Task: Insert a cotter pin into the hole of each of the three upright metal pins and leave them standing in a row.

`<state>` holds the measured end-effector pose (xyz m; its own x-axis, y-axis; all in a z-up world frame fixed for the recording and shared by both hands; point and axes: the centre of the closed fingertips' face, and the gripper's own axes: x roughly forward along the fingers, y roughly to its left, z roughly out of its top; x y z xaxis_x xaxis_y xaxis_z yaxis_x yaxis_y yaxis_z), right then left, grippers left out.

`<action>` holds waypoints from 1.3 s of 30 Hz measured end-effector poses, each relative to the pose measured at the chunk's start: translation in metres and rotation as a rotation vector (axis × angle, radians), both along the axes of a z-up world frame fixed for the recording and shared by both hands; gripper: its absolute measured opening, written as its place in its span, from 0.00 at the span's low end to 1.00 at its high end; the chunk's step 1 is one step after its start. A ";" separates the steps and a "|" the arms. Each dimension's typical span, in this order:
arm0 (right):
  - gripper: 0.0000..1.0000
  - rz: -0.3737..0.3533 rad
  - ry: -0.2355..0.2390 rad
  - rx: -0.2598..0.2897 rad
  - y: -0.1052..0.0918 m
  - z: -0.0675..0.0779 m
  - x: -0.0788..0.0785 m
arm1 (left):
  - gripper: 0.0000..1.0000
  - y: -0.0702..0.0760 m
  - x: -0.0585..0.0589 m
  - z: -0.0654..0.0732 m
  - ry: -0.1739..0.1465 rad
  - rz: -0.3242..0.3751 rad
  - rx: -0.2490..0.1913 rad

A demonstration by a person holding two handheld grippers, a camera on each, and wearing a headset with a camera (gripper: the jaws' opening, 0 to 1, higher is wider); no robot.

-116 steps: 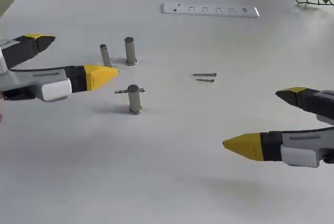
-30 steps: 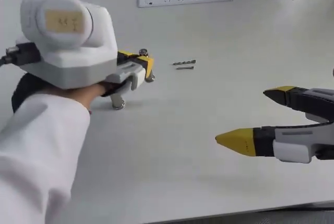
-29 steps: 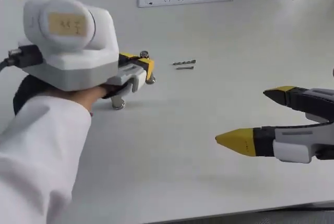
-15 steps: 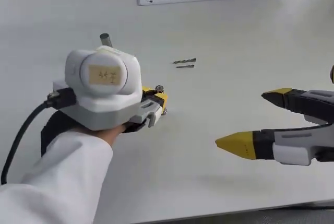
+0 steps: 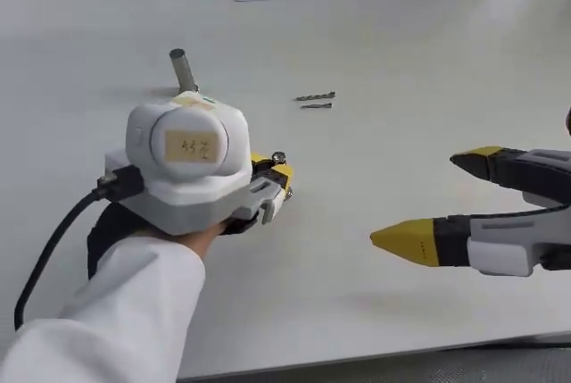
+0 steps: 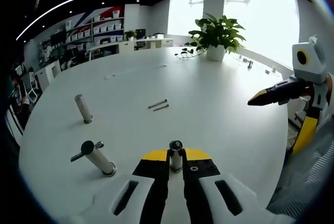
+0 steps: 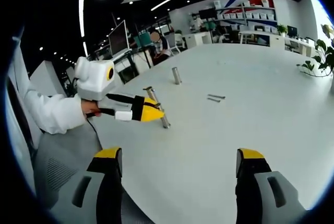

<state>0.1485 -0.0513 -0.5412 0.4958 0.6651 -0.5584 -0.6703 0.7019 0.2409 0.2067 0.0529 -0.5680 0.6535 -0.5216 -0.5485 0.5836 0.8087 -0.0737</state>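
Three metal pins, one fitted so far: the left gripper (image 6: 176, 157) is clenched on a bare upright pin (image 6: 176, 148) at bottom centre of its own view, apparently to steady it for pinning. The fitted pin (image 6: 96, 156) (a cotter pin already sits through its hole) stands at lower left, and a third pin (image 6: 82, 108) stands above it. Two loose cotter pins (image 5: 315, 96) lie at upper centre of the head view, and the right gripper (image 5: 419, 200) hovers at the right edge, jaws spread and empty.
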 end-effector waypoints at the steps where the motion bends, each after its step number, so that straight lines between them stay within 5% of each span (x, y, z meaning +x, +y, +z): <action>1: 0.88 0.000 0.000 0.001 0.000 0.000 0.000 | 0.07 0.001 0.000 -0.001 -0.002 0.002 -0.001; 9: 0.89 -0.001 0.000 0.003 0.001 0.000 -0.001 | 0.11 0.000 -0.007 -0.002 -0.031 -0.059 0.018; 11: 0.89 0.000 0.001 0.003 0.002 0.000 -0.001 | 0.25 0.000 -0.007 0.001 -0.065 -0.082 0.018; 13: 0.89 0.001 0.000 0.001 0.002 0.000 -0.002 | 0.37 0.002 -0.010 0.005 -0.064 -0.083 0.004; 18: 0.89 0.008 -0.001 0.000 0.003 0.001 -0.003 | 0.62 0.000 -0.022 0.020 -0.027 -0.142 -0.104; 21: 0.89 0.012 -0.001 -0.003 0.003 0.001 -0.003 | 0.81 -0.001 -0.029 0.035 -0.059 -0.189 -0.155; 24: 0.89 0.016 -0.001 -0.003 0.004 0.001 -0.003 | 0.99 -0.005 -0.041 0.041 -0.015 -0.232 -0.219; 29: 0.89 0.022 -0.001 -0.012 0.004 0.002 -0.002 | 0.99 -0.002 -0.061 0.041 0.016 -0.317 -0.208; 39: 0.88 0.036 -0.004 -0.035 0.000 0.004 0.002 | 0.99 0.014 -0.075 0.037 0.048 -0.310 -0.192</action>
<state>0.1506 -0.0511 -0.5367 0.4741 0.6626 -0.5799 -0.6961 0.6853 0.2140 0.1315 0.0673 -0.5311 0.4239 -0.7876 -0.4472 0.7912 0.5624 -0.2404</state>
